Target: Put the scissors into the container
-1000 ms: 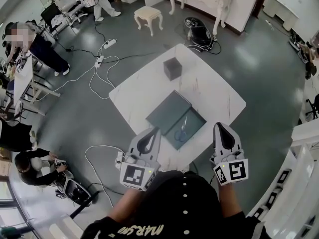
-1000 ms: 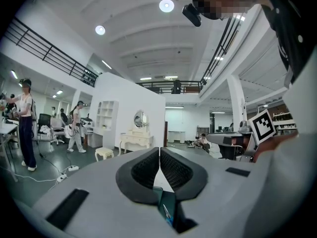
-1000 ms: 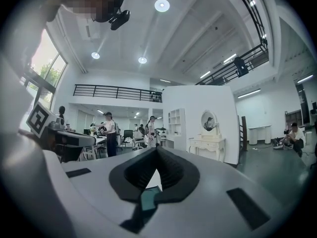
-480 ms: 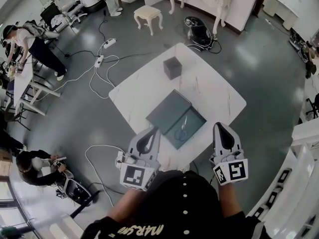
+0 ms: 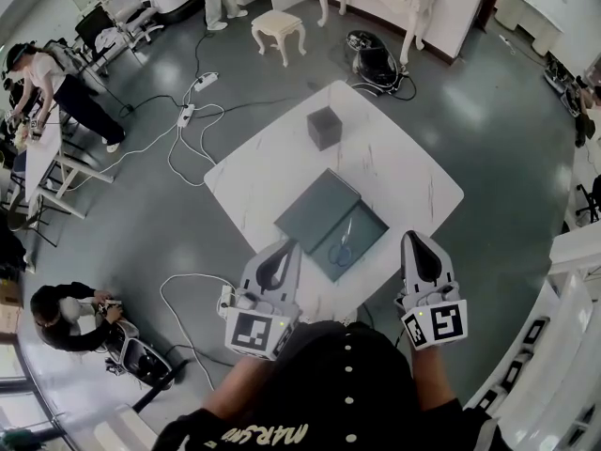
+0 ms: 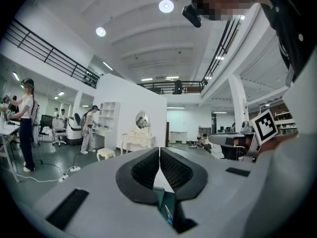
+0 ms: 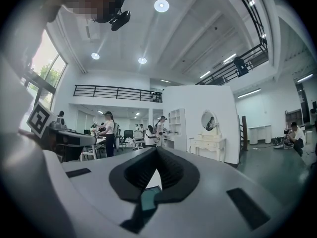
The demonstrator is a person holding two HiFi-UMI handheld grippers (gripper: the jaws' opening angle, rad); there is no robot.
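At the surface's near edge, both grippers were clenched on nothing.
Over that edge the left gripper [image 5: 290, 245] and the right gripper [image 5: 412, 240] hung with jaws pressed together and empty. Beyond them, near the middle of the white surface [image 5: 404, 172], one pair of scissors [image 5: 344, 240] lay flat inside one open, shallow grey-green tray [image 5: 315, 205]. One dark cube-shaped box [image 5: 324, 128] stood well apart, toward the far corner. If the tray was the container, the task looked finished. If the cube was, grasping, carrying and dropping were all left. Count: two grippers, one pair of scissors, one tray, one cube.
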